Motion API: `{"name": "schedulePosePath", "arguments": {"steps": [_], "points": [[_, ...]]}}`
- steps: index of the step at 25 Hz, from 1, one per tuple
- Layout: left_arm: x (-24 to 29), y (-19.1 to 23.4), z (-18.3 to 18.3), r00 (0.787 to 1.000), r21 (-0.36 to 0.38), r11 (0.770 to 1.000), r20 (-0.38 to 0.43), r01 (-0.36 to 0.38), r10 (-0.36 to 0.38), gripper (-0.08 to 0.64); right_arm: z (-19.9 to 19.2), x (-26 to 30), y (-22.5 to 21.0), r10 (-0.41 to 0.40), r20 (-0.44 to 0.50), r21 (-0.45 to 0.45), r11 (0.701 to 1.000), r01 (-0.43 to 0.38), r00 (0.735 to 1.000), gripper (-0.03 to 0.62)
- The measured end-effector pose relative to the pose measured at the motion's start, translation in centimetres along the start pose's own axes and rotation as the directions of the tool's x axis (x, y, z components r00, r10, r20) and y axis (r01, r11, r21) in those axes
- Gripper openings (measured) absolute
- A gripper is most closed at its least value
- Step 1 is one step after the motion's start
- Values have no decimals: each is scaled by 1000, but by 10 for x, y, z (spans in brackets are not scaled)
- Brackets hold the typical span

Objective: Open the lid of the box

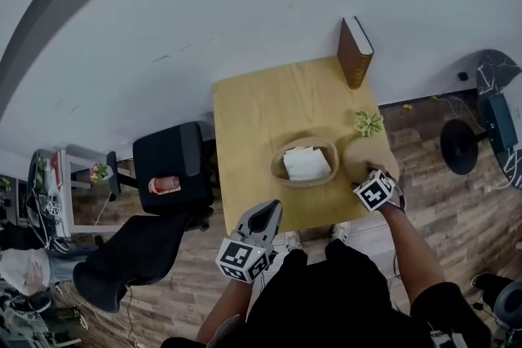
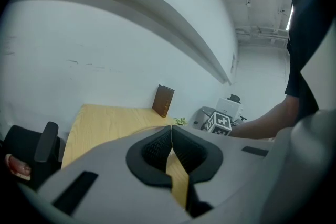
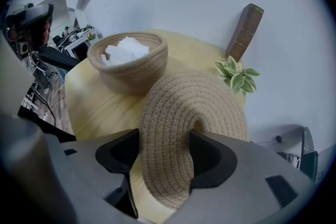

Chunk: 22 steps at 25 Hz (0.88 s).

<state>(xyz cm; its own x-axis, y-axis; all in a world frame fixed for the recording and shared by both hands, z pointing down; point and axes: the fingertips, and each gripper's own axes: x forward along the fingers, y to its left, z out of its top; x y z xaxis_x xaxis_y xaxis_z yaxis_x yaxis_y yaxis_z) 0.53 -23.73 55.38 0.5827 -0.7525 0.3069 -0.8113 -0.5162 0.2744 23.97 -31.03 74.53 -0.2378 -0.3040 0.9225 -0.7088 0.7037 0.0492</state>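
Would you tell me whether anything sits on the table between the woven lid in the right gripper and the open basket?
Nothing visible does. The right gripper is shut on the lid beside the basket, with only bare table between them; the plant and book stand beyond the lid.

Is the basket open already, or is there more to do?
Done: the lid is off the basket, and white stuff shows inside. In hand: the right gripper clamps the lid, tilted, beside the basket. Still to do: probably just setting the lid on the table and letting go. The left gripper is shut and empty.
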Motion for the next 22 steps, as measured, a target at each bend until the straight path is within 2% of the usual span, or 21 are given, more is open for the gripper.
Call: {"name": "schedulePosePath", "arguments": {"steps": [5, 13, 17, 22], "points": [[-5, 2, -10, 1000, -20, 1000, -8, -22, 22, 20, -8, 14, 3, 11, -46, -1, 1000, -11, 999, 311], [-3, 7, -15, 1000, -30, 999, -8, -24, 23, 20, 0, 16, 3, 9, -26, -5, 1000, -9, 1000, 324], [-1, 6, -10, 1000, -22, 1000, 6, -13, 13, 20, 16, -2, 4, -5, 62, 10, 1000, 4, 998, 368], [2, -1, 2, 1000, 1, 1000, 25, 9, -9, 20, 49, -41, 7, -36, 199, 38, 999, 29, 979, 359]]}}
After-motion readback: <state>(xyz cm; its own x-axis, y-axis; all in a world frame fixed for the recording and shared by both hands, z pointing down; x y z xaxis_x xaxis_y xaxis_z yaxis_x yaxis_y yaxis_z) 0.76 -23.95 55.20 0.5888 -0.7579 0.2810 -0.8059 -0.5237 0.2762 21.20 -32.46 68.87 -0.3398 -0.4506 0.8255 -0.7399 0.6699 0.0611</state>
